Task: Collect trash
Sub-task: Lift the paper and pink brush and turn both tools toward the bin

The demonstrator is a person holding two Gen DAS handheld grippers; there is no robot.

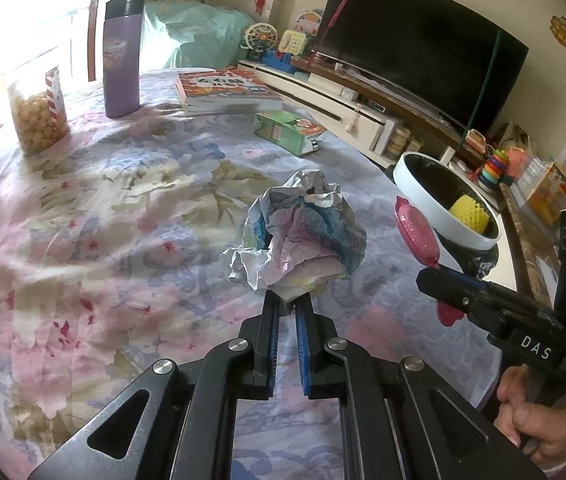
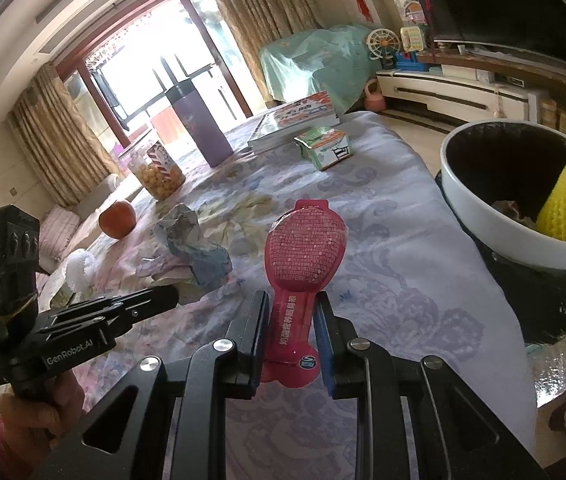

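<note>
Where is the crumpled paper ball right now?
The crumpled printed paper ball is pinched in the left claw above the floral tablecloth, left of the white-rimmed trash bin.

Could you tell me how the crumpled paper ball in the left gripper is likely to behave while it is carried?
The crumpled paper ball looks light; the left gripper holds it by its lower folds only. It probably squashes rather than breaks. Its loose flaps could slip out if jolted.
</note>
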